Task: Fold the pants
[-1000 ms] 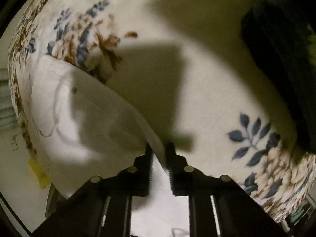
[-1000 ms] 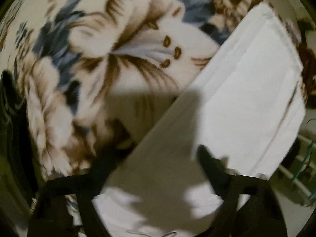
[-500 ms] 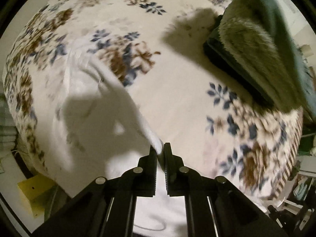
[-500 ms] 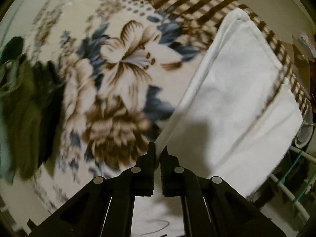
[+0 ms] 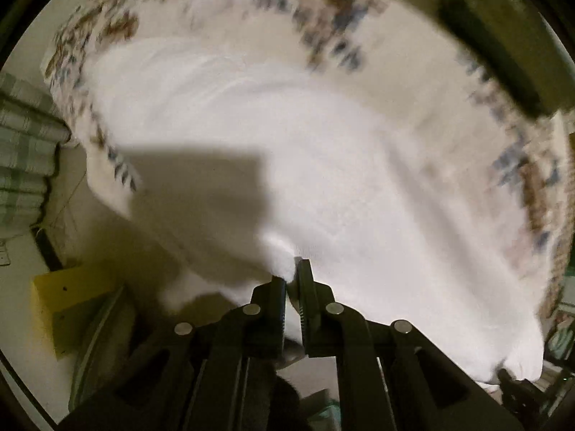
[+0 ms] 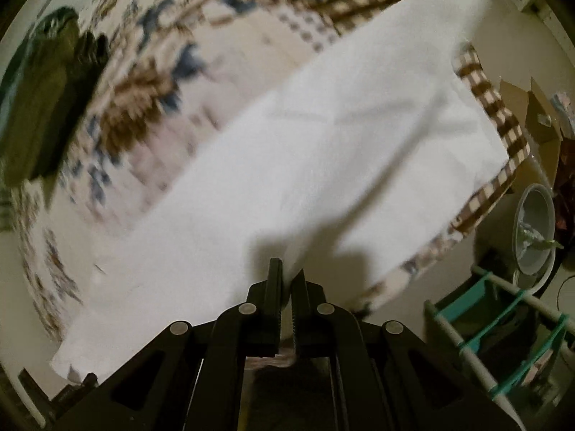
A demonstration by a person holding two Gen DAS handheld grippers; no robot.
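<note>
Pants: white pants [image 5: 323,165] hang spread between the two grippers, lifted above a floral blanket [image 5: 323,3], likely so the cloth can be carried over into a fold.
Left gripper: the left gripper [image 5: 291,276] has its jaws nearly together, pinching a bunched edge of the cloth.
Right gripper: the right gripper [image 6: 287,276] is likewise clamped on an edge of the pants [image 6: 323,151]; holding both ends keeps the fabric taut.
Surroundings: a dark green cushion [image 5: 503,36] lies at the blanket's far edge, well apart.
Clarity: motion blur hides seams and waistband.
</note>
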